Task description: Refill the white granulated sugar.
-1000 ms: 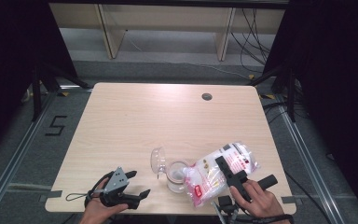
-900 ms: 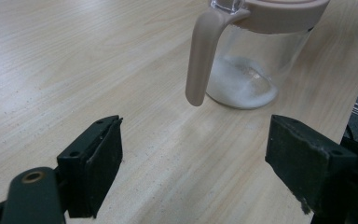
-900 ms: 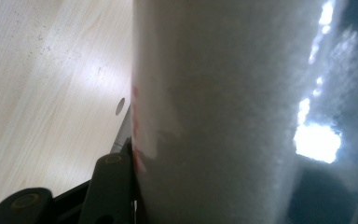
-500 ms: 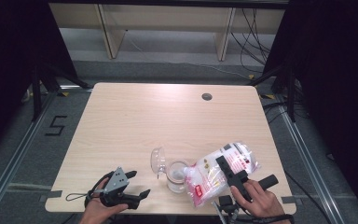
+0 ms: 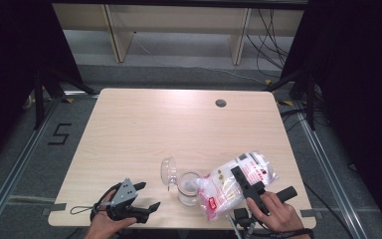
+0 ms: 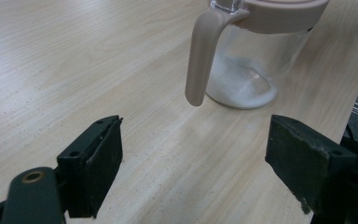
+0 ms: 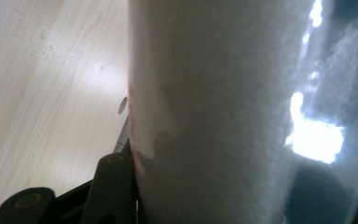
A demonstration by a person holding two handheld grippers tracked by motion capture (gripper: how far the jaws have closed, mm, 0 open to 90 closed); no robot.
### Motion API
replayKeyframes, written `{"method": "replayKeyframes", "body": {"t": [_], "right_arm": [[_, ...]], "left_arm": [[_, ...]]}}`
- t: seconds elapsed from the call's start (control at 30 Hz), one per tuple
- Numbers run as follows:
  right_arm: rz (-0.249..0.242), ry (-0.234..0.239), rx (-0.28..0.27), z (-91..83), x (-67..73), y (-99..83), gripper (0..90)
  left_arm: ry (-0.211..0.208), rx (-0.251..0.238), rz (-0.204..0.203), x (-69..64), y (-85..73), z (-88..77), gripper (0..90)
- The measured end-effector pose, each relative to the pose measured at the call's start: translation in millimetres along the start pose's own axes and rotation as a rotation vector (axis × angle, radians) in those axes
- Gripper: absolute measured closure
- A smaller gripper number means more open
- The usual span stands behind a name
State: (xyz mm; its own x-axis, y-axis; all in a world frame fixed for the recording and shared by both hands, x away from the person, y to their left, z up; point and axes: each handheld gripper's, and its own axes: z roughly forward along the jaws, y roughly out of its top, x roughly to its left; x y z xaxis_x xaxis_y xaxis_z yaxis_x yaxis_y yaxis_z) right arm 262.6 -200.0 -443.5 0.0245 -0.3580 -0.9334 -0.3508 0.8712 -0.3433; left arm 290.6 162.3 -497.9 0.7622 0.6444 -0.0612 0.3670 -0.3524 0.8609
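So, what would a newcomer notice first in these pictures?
First, the clear plastic bag of white powder, tilted over the glass jar with a beige lid at the table's near edge and gripped by the right hand-held gripper. At the near left, the left hand-held gripper rests open, holding nothing.

A light wooden table (image 5: 144, 129) with a small round grommet hole (image 5: 221, 103) near its far edge bears a clear glass jar (image 5: 188, 187), lid open, near the front edge.

A black "5" (image 5: 59, 134) is marked on the floor at the frame's left; the bag (image 5: 238, 181) bears a red label, its print unreadable.
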Motion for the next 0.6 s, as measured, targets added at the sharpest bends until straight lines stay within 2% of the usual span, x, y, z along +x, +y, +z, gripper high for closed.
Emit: {"method": "replayKeyframes", "body": {"t": [0.43, 0.47, 0.57, 0.6], "right_arm": [[0.000, -0.002, -0.002, 0.1, -0.1, -0.7, 56.0], [0.021, 0.005, 0.002, 0.2, 1.5, -1.0, 56.1], [0.024, 0.005, 0.000, 0.3, 1.7, -1.1, 56.3], [0.006, -0.001, -0.004, 0.2, 0.1, -0.9, 56.4]], "left_arm": [[-0.001, 0.001, 0.003, 0.1, 0.1, 0.0, 18.3], [-0.001, 0.001, 0.002, 0.1, 0.0, 0.0, 18.3], [0.000, 0.001, 0.002, 0.1, 0.0, 0.0, 18.3], [0.000, 0.001, 0.003, 0.1, 0.0, 0.0, 18.3]]}}
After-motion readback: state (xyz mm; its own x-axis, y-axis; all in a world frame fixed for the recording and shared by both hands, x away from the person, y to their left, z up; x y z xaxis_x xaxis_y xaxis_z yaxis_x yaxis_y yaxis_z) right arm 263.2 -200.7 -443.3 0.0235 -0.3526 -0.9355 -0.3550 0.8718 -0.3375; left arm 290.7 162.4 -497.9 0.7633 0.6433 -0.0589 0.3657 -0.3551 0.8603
